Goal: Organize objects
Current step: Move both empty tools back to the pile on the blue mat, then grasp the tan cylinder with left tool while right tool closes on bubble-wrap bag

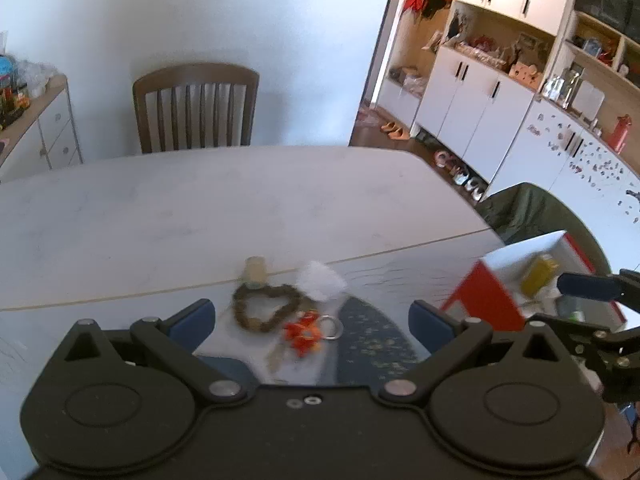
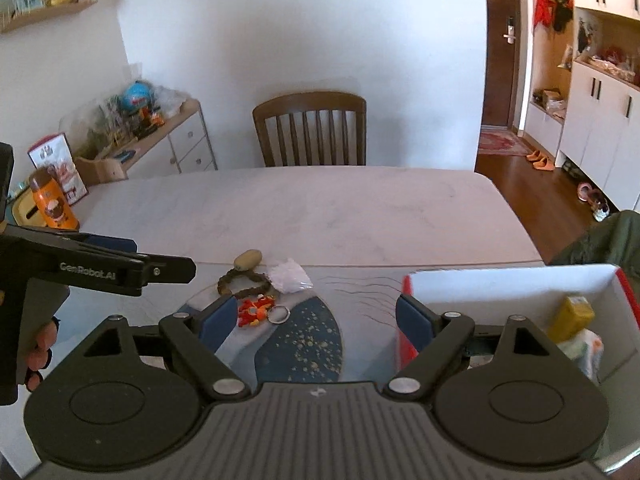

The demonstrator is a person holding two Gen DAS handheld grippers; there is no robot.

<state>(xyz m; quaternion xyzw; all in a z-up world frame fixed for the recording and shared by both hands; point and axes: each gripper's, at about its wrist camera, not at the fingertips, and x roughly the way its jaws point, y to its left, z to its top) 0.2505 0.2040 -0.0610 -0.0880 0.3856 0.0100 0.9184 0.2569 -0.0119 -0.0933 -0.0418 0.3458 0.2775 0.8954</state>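
Observation:
A brown braided loop [image 1: 266, 308] [image 2: 243, 282], an orange keychain toy with a metal ring [image 1: 303, 332] [image 2: 255, 310], a white crumpled bag [image 1: 321, 280] [image 2: 289, 275] and a tan oval piece [image 1: 256, 268] [image 2: 248, 259] lie together on the table. My left gripper [image 1: 311, 320] hangs open just short of them, nothing between its fingers. My right gripper [image 2: 311, 320] is open too, its right finger at the wall of a red-and-white box [image 2: 516, 280] [image 1: 520, 260] holding a yellow carton [image 2: 571, 316] [image 1: 538, 274]. The left gripper [image 2: 176, 270] shows side-on in the right wrist view.
A white marble table [image 2: 320, 208] carries a blue speckled mat [image 2: 304, 340]. A wooden chair [image 2: 310, 128] stands at the far side, a dark green covered chair [image 1: 532, 208] to the right. An orange jar [image 2: 52, 200] sits at the left; cabinets [image 1: 480, 112] line the right wall.

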